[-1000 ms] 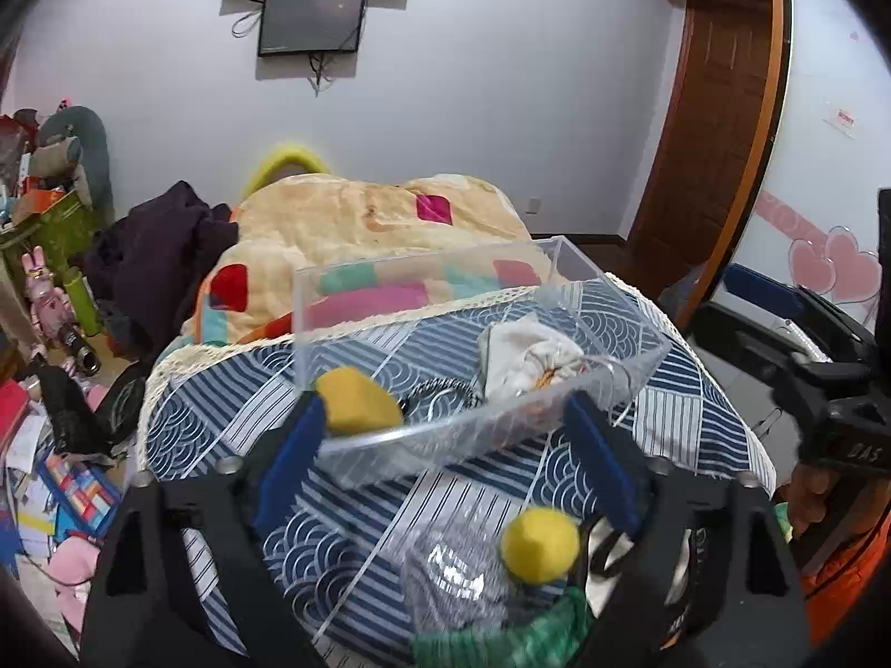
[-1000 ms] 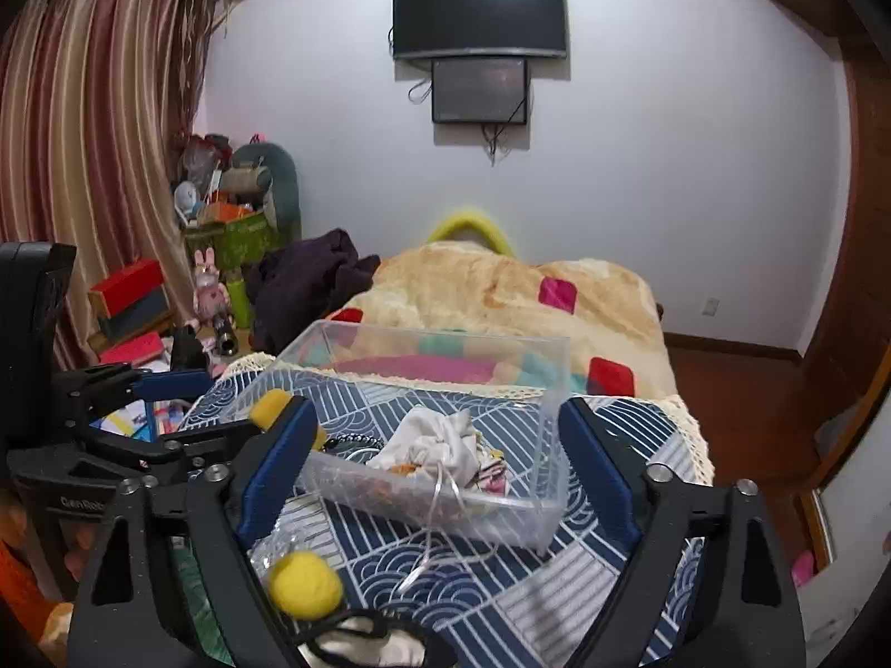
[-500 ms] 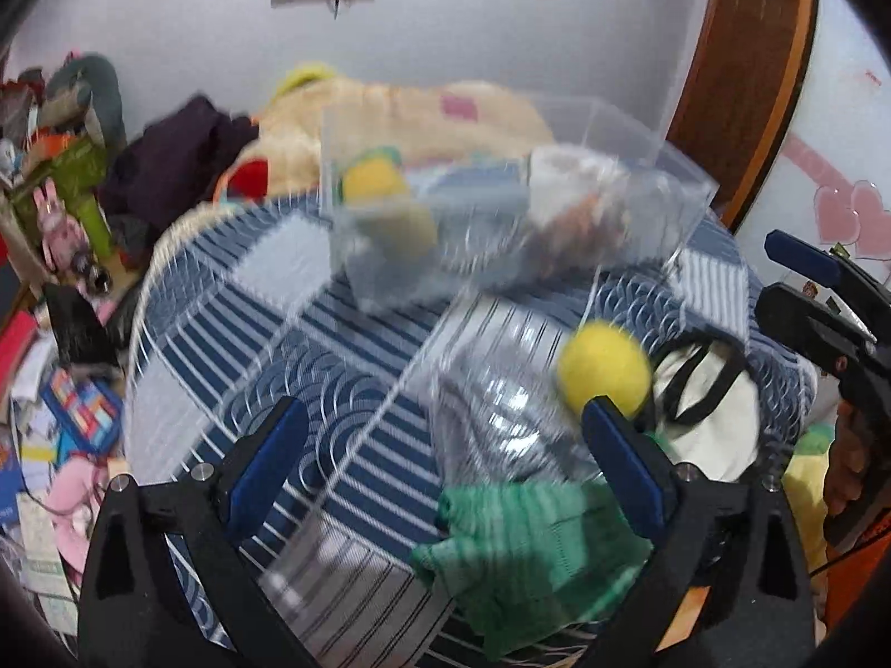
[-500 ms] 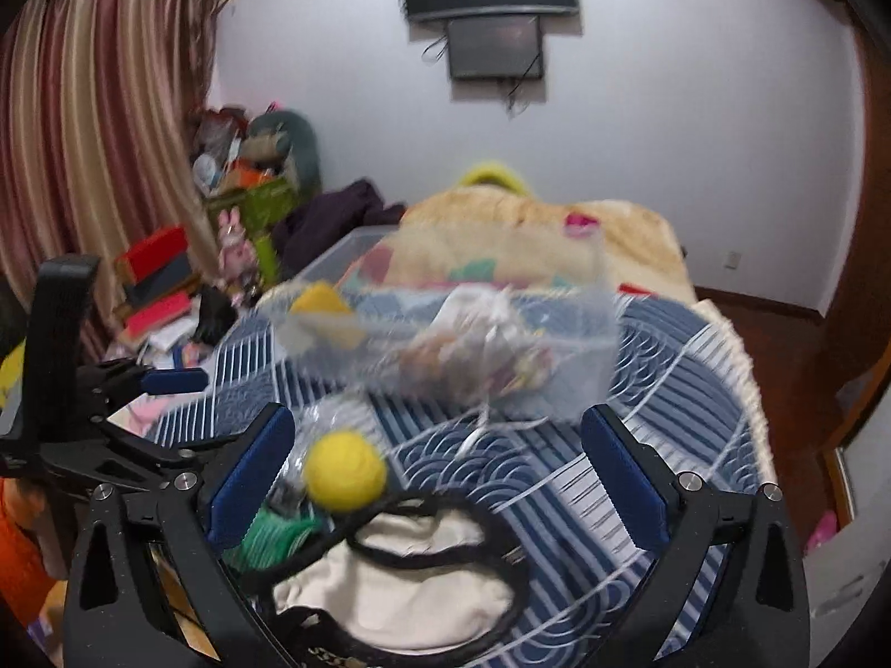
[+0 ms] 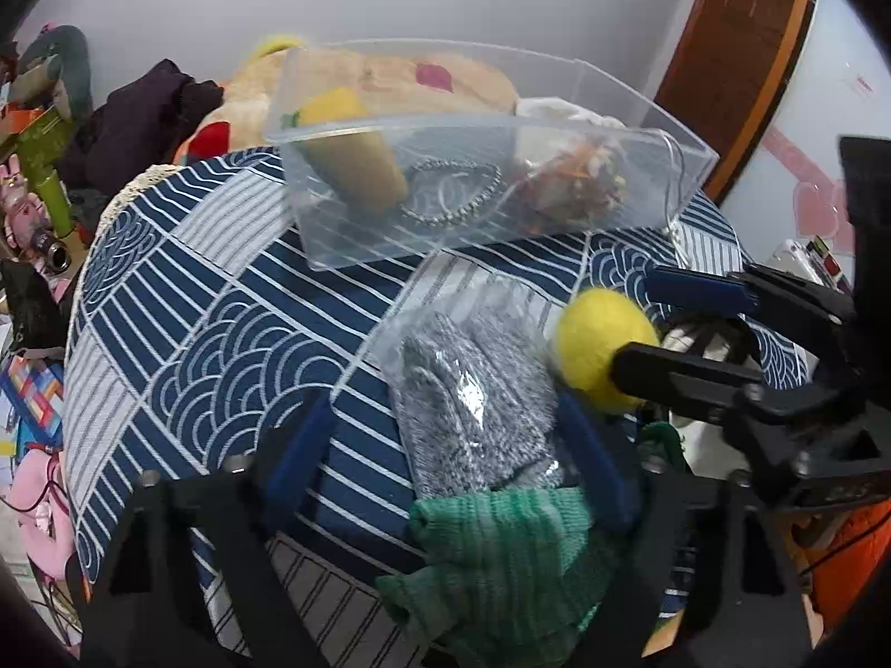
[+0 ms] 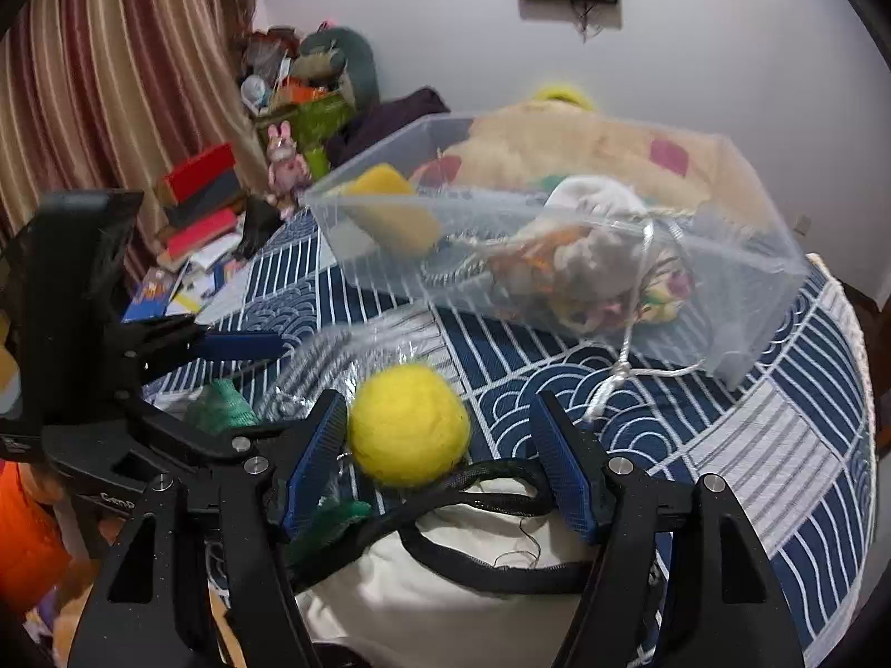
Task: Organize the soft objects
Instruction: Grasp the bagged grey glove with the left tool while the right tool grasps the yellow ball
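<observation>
The left gripper [image 5: 440,434] hangs low over the desk [image 5: 223,334], which is covered in a blue-and-white patterned cloth. Its jaws stand open, and a clear packet of grey knit fabric [image 5: 473,389] lies between the two blue pads, not squeezed by them. At 6 o'clock of that packet, touching its near edge, lies a green knitted cloth [image 5: 501,556].

The right gripper [image 6: 440,456] also has its jaws open. A yellow felt ball [image 6: 409,426] sits between them, touching or almost touching the left pad and clear of the right one; from the left wrist view the same ball [image 5: 604,348] shows at 3 o'clock of the grey packet, partly behind the right gripper's finger. Just under the ball, at 6 o'clock, lies a cream cloth bag with black straps [image 6: 462,568].

Farther back on the desk, at 12 o'clock, stands a clear plastic box [image 5: 557,64]. In its left end a yellow sponge [image 5: 356,150] leans tilted against the wall; a beaded bracelet [image 5: 451,195] lies in the middle of the floor, and a white drawstring pouch [image 6: 590,245] fills the right end, its cord trailing over the rim onto the cloth.

Behind the desk, a bed with a cream quilt [image 6: 557,139] shows through the box.
</observation>
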Action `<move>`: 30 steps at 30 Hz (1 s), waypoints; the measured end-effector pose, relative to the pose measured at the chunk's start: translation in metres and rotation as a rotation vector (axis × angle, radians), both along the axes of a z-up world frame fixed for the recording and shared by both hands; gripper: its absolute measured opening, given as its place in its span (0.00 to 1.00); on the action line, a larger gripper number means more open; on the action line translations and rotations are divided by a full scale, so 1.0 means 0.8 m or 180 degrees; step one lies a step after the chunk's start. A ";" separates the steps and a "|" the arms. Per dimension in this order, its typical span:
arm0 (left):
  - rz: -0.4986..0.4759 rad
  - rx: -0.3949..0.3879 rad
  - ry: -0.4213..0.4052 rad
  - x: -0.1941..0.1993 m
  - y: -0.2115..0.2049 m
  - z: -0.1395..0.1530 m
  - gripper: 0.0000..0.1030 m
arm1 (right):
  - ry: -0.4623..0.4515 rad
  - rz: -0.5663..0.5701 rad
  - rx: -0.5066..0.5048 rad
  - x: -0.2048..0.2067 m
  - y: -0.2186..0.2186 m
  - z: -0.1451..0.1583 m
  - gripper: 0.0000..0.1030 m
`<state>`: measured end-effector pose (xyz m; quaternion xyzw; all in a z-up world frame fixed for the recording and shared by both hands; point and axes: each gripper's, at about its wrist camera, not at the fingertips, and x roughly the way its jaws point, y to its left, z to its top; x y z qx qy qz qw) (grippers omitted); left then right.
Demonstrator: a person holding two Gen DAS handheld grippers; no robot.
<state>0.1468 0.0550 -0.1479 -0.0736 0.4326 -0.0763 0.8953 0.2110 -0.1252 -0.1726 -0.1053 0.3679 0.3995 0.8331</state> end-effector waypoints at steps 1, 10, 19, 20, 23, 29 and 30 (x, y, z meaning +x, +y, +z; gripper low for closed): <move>-0.0017 0.0016 -0.0034 -0.001 -0.003 -0.001 0.74 | 0.0044 0.0039 0.0019 0.001 -0.001 -0.004 0.59; -0.0123 -0.0160 -0.0132 -0.010 -0.010 0.005 0.40 | -0.0090 0.0076 -0.0031 -0.018 0.001 -0.005 0.37; -0.0051 -0.0061 -0.0307 -0.011 -0.012 0.033 0.27 | -0.0396 -0.0206 0.0123 -0.027 -0.033 0.039 0.37; -0.0041 -0.0061 -0.0368 -0.013 -0.012 0.041 0.27 | -0.0418 -0.0222 0.0137 -0.028 -0.036 0.044 0.37; -0.0024 -0.0022 -0.0524 -0.017 -0.012 0.063 0.27 | -0.0505 -0.0321 0.0221 -0.029 -0.050 0.058 0.37; -0.0026 0.0087 -0.0803 -0.021 -0.016 0.100 0.27 | -0.0639 -0.0432 0.0295 -0.032 -0.063 0.076 0.37; -0.0038 0.0093 -0.0825 -0.020 -0.018 0.105 0.27 | -0.0666 -0.0450 0.0303 -0.032 -0.066 0.079 0.37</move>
